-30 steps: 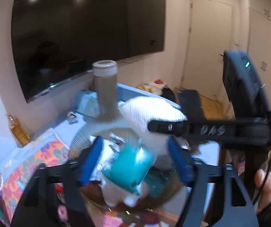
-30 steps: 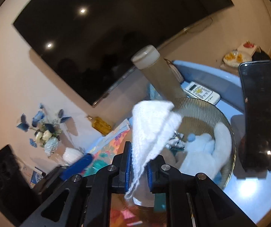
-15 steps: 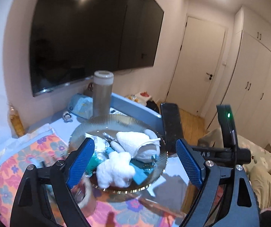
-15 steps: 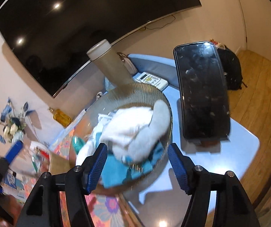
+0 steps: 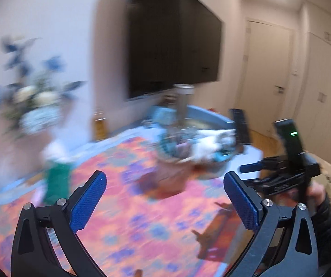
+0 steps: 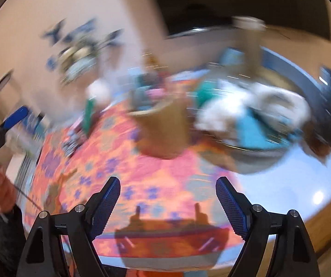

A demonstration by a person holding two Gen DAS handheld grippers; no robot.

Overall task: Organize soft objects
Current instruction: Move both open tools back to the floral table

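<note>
Both views are motion-blurred. A glass bowl [image 6: 253, 154] on the table holds white soft toys [image 6: 253, 101] and a teal cloth [image 6: 253, 133]; it also shows in the left wrist view [image 5: 202, 145] at the far side. My left gripper [image 5: 165, 198] is open and empty, well back over the floral cloth [image 5: 130, 219]. My right gripper [image 6: 167, 203] is open and empty above the near table edge. The right gripper also shows at the right of the left wrist view [image 5: 280, 173].
A brown basket [image 6: 163, 124] stands left of the bowl. A tall bottle [image 5: 183, 106], a dark phone [image 5: 241, 124], a flower vase [image 5: 38, 110] and a green item [image 5: 56, 184] stand around the table. A television [image 5: 174, 46] hangs on the wall.
Both grippers have pulled back from the bowl toward the near side of the table. The white cloth that the right gripper held a second ago lies in the bowl.
</note>
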